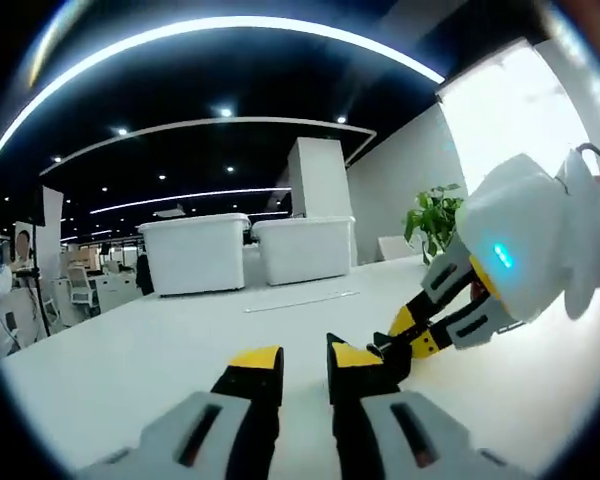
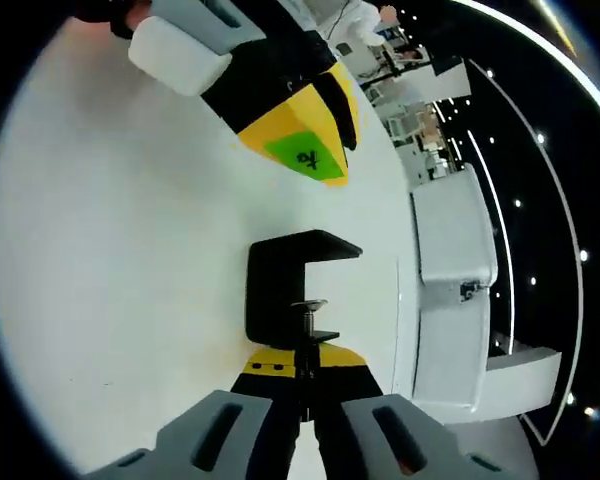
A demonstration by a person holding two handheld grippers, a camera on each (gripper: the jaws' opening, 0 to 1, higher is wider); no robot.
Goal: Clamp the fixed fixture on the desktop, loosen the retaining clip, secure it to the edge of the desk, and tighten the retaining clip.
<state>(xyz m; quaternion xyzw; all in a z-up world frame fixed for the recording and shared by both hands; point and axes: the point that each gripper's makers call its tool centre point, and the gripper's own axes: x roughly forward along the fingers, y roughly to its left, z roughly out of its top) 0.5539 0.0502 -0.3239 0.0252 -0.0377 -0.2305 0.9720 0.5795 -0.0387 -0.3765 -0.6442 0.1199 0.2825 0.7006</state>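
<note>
Right gripper view has my right gripper (image 2: 302,372) pinched on the screw of the black C-clamp (image 2: 288,290), which lies flat on the white desk (image 2: 110,280) with its open mouth facing the white bins (image 2: 450,250). My left gripper (image 2: 310,135) hovers just past the clamp, not touching it. Over in the left gripper view that left gripper (image 1: 305,365) has its jaws a little apart on nothing, right beside the right gripper (image 1: 405,335).
</note>
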